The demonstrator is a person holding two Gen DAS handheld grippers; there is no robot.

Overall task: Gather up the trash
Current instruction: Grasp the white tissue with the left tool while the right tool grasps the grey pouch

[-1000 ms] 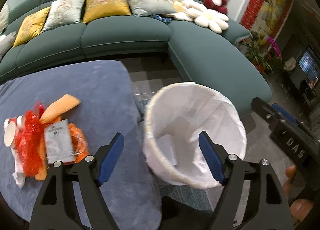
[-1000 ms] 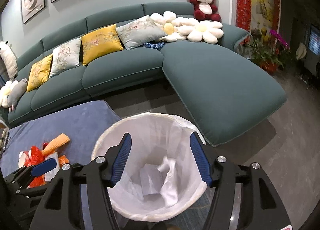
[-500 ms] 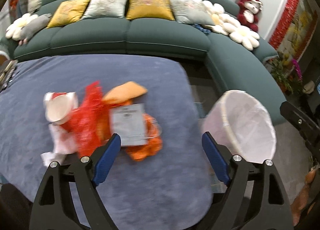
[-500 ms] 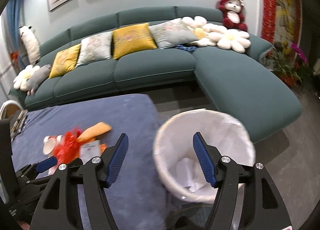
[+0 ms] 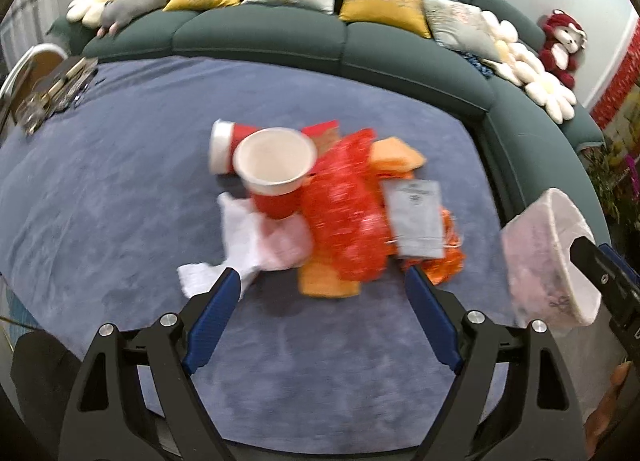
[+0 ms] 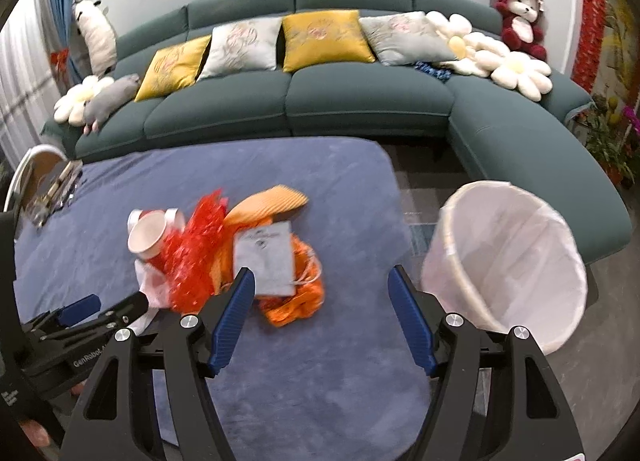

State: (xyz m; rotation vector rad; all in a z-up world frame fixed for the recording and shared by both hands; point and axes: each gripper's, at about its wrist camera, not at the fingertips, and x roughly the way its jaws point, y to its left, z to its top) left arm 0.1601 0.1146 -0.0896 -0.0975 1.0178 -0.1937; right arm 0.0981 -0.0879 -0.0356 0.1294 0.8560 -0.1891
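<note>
Hovering over the trash pile (image 5: 336, 205) - both grippers empty

Left gripper (image 5: 324, 293) gapes wide, nearer, pile straight ahead; right gripper (image 6: 322, 293) also spread - bin (image 6: 504, 257) on its right.

Motion blur smears the trash pile (image 5: 340, 213) at centre frame; label text on its grey packet (image 5: 416, 217) is unreadable. Right frame edge crops the bin (image 5: 548, 257).

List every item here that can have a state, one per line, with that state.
Left gripper: open, empty; jaws just opened wider.
Right gripper: open, empty; jaws just opened wider.
Red paper cup: tipped, mouth towards the camera, empty.
Second red cup: lying on its side.
Waste bin: lined with a white bag, upright.
White tissue: crumpled.
Grey packet: lying flat on the pile.
</note>
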